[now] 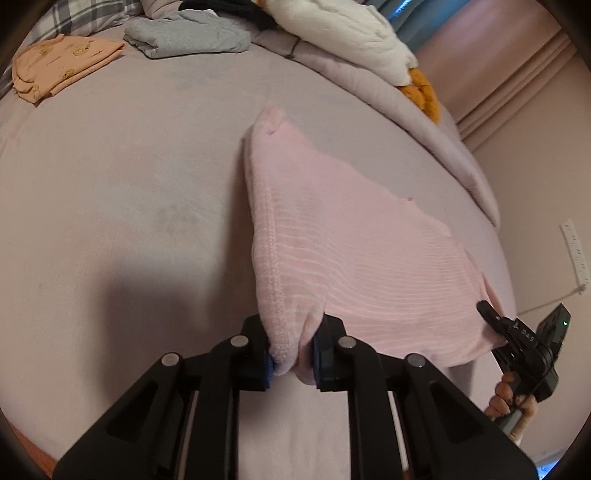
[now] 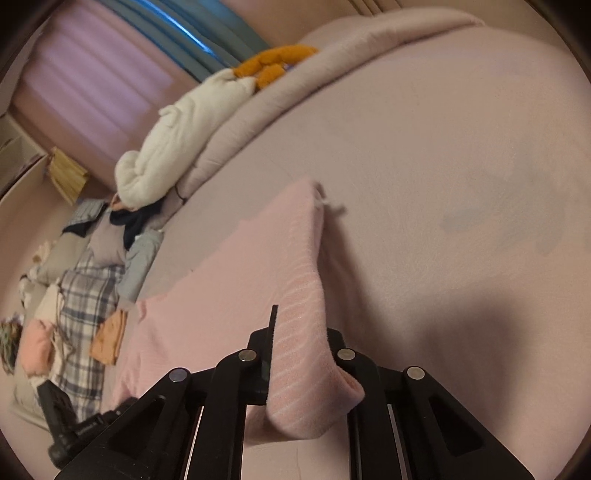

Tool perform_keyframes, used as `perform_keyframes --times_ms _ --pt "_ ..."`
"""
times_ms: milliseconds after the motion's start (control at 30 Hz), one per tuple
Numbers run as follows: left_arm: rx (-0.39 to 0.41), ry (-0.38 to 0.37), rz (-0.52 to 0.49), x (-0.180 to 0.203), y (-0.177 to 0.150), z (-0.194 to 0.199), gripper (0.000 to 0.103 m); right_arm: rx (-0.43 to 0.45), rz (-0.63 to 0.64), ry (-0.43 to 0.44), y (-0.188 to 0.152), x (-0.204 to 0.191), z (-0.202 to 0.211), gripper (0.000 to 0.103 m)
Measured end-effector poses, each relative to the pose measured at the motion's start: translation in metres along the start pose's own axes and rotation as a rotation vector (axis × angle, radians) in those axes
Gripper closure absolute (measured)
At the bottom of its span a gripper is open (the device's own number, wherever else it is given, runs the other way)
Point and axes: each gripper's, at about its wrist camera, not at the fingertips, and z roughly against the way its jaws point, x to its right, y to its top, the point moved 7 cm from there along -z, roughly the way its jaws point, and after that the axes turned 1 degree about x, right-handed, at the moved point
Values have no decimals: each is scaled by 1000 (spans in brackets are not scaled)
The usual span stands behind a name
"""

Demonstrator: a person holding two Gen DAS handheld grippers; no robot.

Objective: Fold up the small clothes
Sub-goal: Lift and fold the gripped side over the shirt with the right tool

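1. Bed sheet (image 1: 110, 206), a smooth mauve-grey fabric, fills most of what I see in both views; it carries everything else, and a rolled duvet (image 1: 424, 122) of the same colour runs along its far edge.
2. White fleecy blanket (image 1: 354, 33) lies bunched on top of that duvet, beside an orange plush piece (image 1: 424, 92) whose shape I cannot make out.
3. Pink ribbed garment (image 1: 351, 258), soft knit with fine pale stripes and a stitched hem, lies mid-bed with its near edge raised off the sheet at two corners, so it sags between them.
4. Folded grey garment (image 1: 188, 37) and a flat peach garment (image 1: 62, 66) with small printed motifs sit at the far side, well apart from the pink one; the prints are too small for me to read.
5. My left tool (image 1: 291, 354) is clamped narrow on the hemmed corner, which bunches between its blue pads.
6. My right tool (image 2: 306, 369) is likewise pinched on the other corner; the fabric drapes over and hides its fingertips.
7. Fingers (image 1: 502, 398) on the right handle are cut off at the frame's edge.
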Motion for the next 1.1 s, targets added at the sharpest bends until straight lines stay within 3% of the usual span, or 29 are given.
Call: perform_keyframes --times_ms 233,467,633,1100 --pt "-55 -13 13 -2 -32 9 88 7 9 -11 -8 2 29 90" --pt "-90 61 -8 -9 -41 -7 81 -33 17 -100 -17 14 14 90" --pt "-89 75 -20 -8 -37 -7 76 -34 40 -154 -19 16 8 90" --pt "-79 132 0 -18 -41 12 51 -39 82 -198 -17 16 11 90"
